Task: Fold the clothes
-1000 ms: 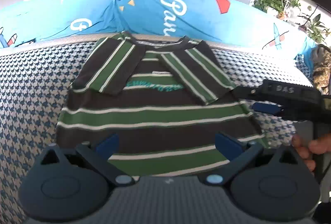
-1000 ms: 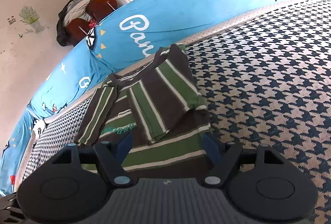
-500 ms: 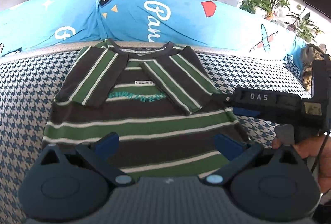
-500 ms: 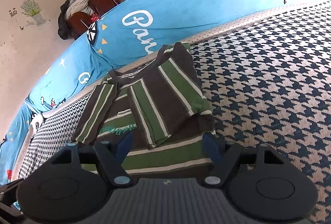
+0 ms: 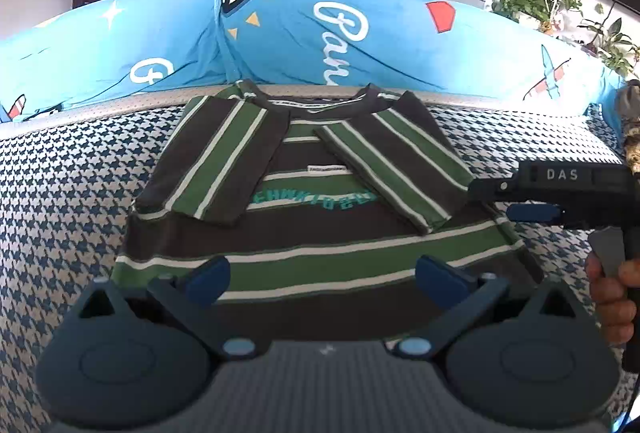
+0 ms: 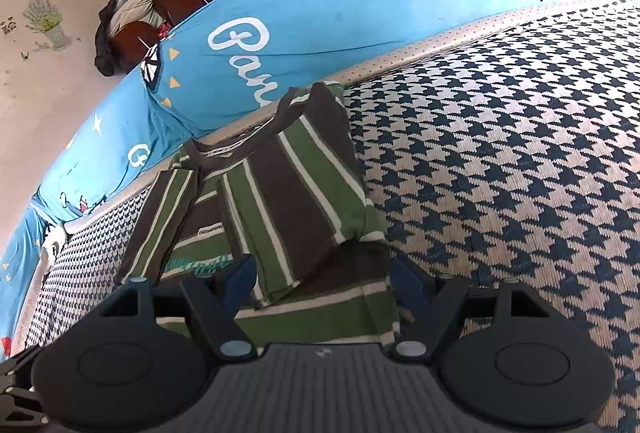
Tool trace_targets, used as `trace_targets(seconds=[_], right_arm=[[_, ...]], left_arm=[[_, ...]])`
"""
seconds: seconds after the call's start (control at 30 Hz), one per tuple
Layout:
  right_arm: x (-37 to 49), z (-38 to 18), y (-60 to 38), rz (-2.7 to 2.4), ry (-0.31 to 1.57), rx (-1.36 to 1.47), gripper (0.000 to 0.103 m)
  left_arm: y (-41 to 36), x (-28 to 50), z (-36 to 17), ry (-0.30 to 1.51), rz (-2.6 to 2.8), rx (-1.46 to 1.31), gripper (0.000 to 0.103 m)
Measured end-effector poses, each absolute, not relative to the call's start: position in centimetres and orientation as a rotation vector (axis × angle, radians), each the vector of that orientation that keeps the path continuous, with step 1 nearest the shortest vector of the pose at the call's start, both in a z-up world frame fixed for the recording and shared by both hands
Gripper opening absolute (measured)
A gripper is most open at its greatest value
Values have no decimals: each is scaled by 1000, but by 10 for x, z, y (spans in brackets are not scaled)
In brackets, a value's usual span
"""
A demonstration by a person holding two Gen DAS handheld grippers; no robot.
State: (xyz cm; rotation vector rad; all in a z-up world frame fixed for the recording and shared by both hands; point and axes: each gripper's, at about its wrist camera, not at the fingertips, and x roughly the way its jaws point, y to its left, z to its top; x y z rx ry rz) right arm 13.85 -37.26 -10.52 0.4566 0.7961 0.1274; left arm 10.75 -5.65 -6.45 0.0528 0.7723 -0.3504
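Hovering w/ jaws apart, empty, left gripper & right gripper flank green-and-brown striped tee's hem, sleeves tucked in, prob. for lengthwise fold.

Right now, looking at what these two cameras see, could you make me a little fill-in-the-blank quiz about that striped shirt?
1. Both short sleeves of the striped shirt are folded ____ over its chest.
2. The shirt lies on a cover with a ____ pattern.
3. The left gripper hovers over the shirt's hem with its jaws ____.
4. Behind the shirt's collar lies a bright ____ quilt with white lettering.

Missing words: inward; houndstooth; open; blue
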Motion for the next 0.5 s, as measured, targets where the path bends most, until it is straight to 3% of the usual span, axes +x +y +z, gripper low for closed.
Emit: trace_targets(seconds=[0.5], right_arm=[[148,-111,-389,127,782,500,75]], left_arm=[[-42,116,-67,802,-297,21,103]])
